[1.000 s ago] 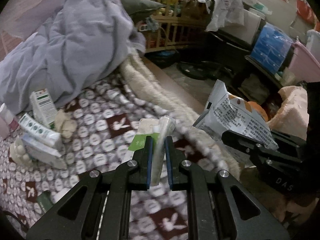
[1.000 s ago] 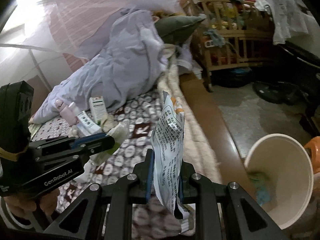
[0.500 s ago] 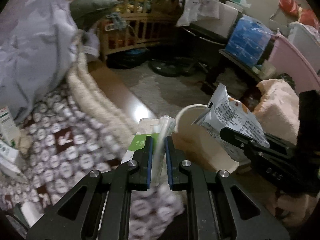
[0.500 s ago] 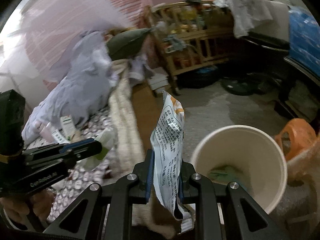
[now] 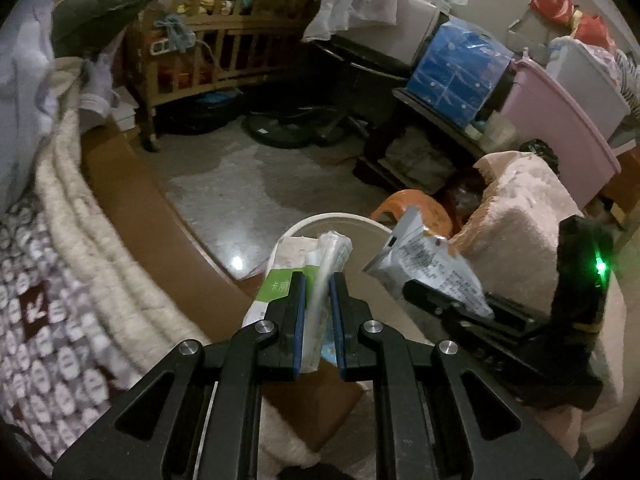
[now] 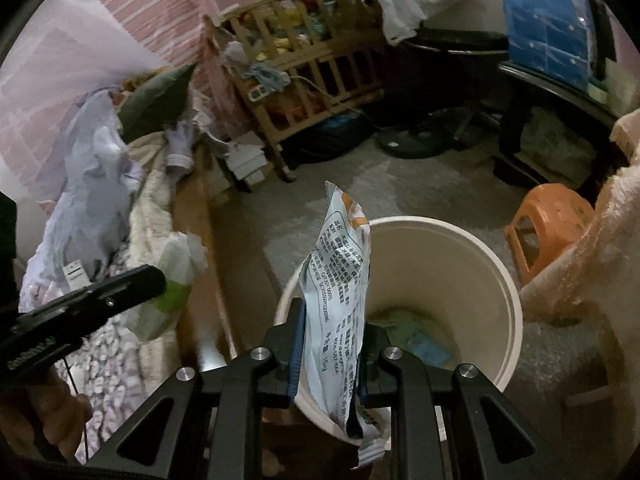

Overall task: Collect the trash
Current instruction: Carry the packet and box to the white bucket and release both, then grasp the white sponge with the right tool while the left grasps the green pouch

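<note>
Left tongs [image 5: 317,280]: clamped on a white wrapper with a green band [image 5: 280,280] and a clear plastic sleeve; this trash sits at the near rim of the bin.
Right tongs [image 6: 330,312]: clamped on a printed snack packet [image 6: 340,276], held upright above the bin's near rim.
Bin [image 6: 460,264]: one cream round bin on the floor, mouth open, some paper scraps at the bottom.
Edges: bed edge [image 5: 120,208] runs along the left, brown frame just beside the bin; a pink fleece-covered seat [image 5: 516,216] stands close on the right.
Open room: bare grey floor [image 5: 224,184] beyond the bin, bounded by a wooden crib [image 5: 224,40] and a dark shelf unit.
Count: two tongs, two held pieces of trash, one bin, one orange stool [image 6: 548,220], one blue box [image 5: 460,68].
Writing: packet carries dense black print, too small to read; green band shows white characters, illegible.
Other: a green light glows on the right tool's body.
</note>
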Action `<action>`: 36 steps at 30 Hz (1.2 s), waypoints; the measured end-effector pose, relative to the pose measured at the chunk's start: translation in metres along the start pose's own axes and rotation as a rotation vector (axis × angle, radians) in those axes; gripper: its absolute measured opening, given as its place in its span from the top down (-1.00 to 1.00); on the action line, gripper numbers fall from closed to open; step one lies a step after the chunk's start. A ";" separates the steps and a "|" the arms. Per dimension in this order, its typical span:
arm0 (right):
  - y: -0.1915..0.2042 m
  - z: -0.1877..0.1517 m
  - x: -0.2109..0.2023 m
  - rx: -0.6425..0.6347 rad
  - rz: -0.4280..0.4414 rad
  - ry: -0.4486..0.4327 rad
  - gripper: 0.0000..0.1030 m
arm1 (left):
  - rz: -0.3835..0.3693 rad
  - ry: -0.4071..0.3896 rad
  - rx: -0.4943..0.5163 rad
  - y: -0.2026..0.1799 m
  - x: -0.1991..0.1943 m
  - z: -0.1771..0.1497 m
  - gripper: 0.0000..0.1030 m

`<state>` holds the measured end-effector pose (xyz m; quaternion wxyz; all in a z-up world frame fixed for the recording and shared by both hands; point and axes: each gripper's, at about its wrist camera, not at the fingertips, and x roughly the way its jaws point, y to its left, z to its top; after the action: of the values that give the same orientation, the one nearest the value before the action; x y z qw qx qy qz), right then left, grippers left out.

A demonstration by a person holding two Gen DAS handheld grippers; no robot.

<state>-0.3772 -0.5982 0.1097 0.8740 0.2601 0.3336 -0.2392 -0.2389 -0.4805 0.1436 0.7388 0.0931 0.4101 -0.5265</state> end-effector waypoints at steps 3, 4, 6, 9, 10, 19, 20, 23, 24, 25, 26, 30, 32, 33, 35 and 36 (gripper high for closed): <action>-0.005 0.000 0.007 0.021 -0.032 0.015 0.64 | -0.009 0.007 0.009 -0.004 0.009 0.002 0.78; -0.007 0.000 0.008 0.023 -0.039 0.013 0.60 | -0.012 0.008 0.011 -0.004 0.011 0.002 0.78; -0.009 0.001 0.009 0.022 -0.055 0.008 0.46 | -0.021 0.011 0.012 -0.004 0.013 0.002 0.68; -0.013 0.001 0.009 0.041 -0.052 0.002 0.32 | -0.031 0.014 0.011 -0.001 0.015 -0.001 0.37; -0.014 0.000 0.010 0.045 -0.052 0.005 0.31 | -0.030 0.013 0.008 -0.001 0.015 -0.002 0.32; -0.004 -0.005 0.015 0.038 -0.034 0.035 0.24 | 0.046 -0.001 0.007 0.014 -0.003 -0.012 0.26; -0.002 -0.006 0.015 0.034 -0.031 0.038 0.24 | 0.064 -0.004 0.009 0.016 -0.007 -0.014 0.26; 0.009 -0.007 0.015 0.020 -0.016 0.045 0.23 | 0.106 -0.012 0.010 0.024 -0.017 -0.019 0.26; 0.013 -0.007 0.014 0.018 -0.010 0.044 0.23 | 0.118 -0.014 0.009 0.027 -0.019 -0.020 0.26; 0.019 -0.008 0.013 0.012 0.000 0.043 0.23 | 0.137 -0.015 0.007 0.030 -0.023 -0.021 0.26; 0.024 -0.009 0.013 0.006 0.006 0.044 0.23 | 0.152 -0.017 0.004 0.034 -0.026 -0.023 0.26; 0.050 -0.012 0.010 -0.039 0.033 0.041 0.23 | 0.213 -0.024 -0.007 0.050 -0.042 -0.034 0.26; 0.066 -0.012 0.010 -0.068 0.046 0.047 0.23 | 0.241 -0.023 -0.014 0.059 -0.049 -0.040 0.26; 0.072 -0.013 0.010 -0.078 0.053 0.048 0.23 | 0.256 -0.020 -0.019 0.065 -0.054 -0.043 0.26; 0.088 -0.013 0.011 -0.099 0.070 0.051 0.23 | 0.281 -0.019 -0.029 0.075 -0.062 -0.049 0.26; 0.092 -0.013 0.011 -0.105 0.076 0.052 0.23 | 0.294 -0.021 -0.035 0.080 -0.067 -0.053 0.26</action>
<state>-0.3217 -0.5236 0.1205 0.8858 0.2326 0.3584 -0.1812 -0.2049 -0.3689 0.1327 0.8137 0.1340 0.3935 -0.4064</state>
